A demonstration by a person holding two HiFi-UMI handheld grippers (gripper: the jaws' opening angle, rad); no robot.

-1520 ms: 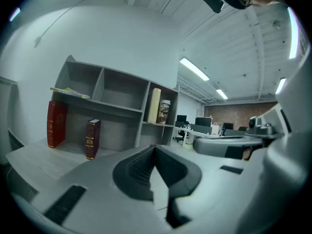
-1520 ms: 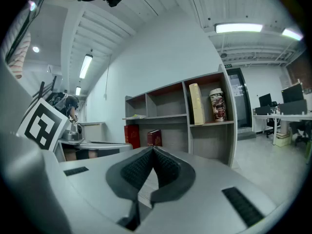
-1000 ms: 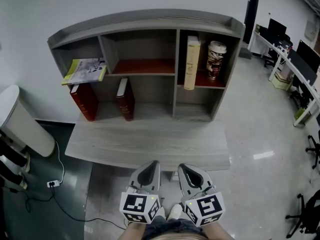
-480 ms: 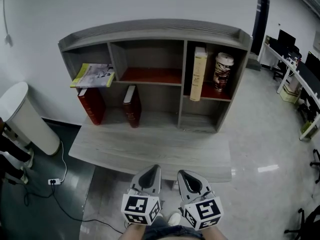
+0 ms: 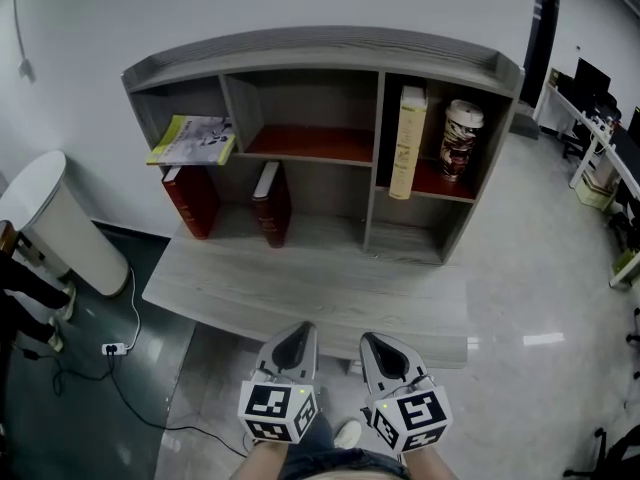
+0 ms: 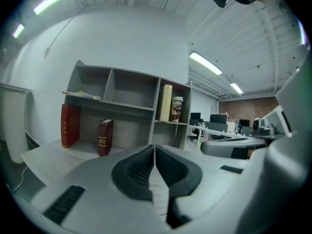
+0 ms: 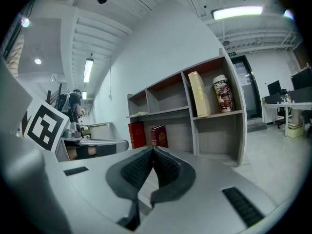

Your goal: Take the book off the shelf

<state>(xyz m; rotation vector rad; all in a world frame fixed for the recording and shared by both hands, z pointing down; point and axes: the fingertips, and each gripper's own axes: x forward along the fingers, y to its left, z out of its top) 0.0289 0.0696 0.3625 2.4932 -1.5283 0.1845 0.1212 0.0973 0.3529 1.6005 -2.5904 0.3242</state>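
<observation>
Well, the upright cream book is far ahead, nearer the right gripper than the left gripper; both jaws are pressed together, empty.

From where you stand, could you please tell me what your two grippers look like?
Both are alike: the left gripper and right gripper have light grey moulded shells that taper to a point, with dark ribbed pads lining the jaws. Each carries a white cube printed with black square markers at its rear. No cables show on them.
</observation>
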